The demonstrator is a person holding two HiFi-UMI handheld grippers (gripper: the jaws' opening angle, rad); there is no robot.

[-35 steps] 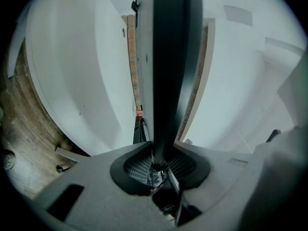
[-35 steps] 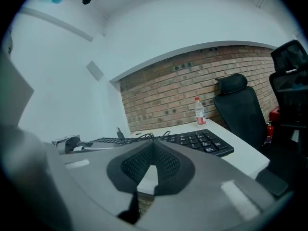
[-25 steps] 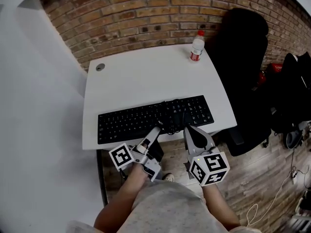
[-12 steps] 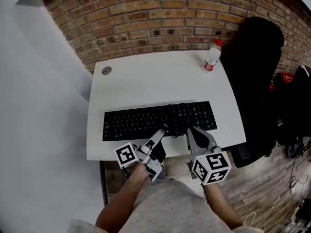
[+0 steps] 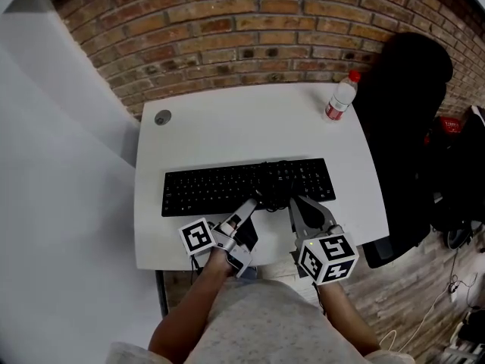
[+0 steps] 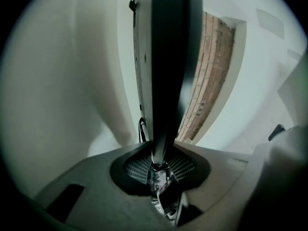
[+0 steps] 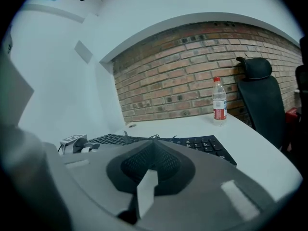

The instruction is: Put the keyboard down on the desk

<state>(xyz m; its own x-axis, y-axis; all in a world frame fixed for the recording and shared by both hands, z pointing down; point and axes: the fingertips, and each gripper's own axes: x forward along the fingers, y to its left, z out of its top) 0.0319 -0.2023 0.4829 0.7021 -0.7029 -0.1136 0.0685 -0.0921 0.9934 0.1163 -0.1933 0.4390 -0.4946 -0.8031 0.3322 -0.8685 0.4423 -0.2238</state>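
Observation:
A black keyboard (image 5: 246, 184) lies across the white desk (image 5: 227, 139), about level with its front edge. My left gripper (image 5: 250, 205) is turned on its side and shut on the keyboard's near edge. In the left gripper view the keyboard (image 6: 166, 66) stands edge-on as a dark band running out from between the jaws (image 6: 160, 153). My right gripper (image 5: 297, 202) is shut, its tip at the keyboard's near edge by a dark tangle of cable (image 5: 274, 194). In the right gripper view the keyboard (image 7: 202, 143) shows beyond the closed pads (image 7: 154, 148); nothing shows between them.
A plastic bottle (image 5: 341, 97) with a red cap stands at the desk's far right corner. A black office chair (image 5: 405, 120) stands right of the desk, against the brick wall (image 5: 250, 21). A round cable hole (image 5: 162, 117) is at the far left. Bags lie on the wooden floor (image 5: 424, 294).
The keyboard, with both grippers at its near edge, has moved farther onto the desk and turned squarer to it. The head view has shifted too.

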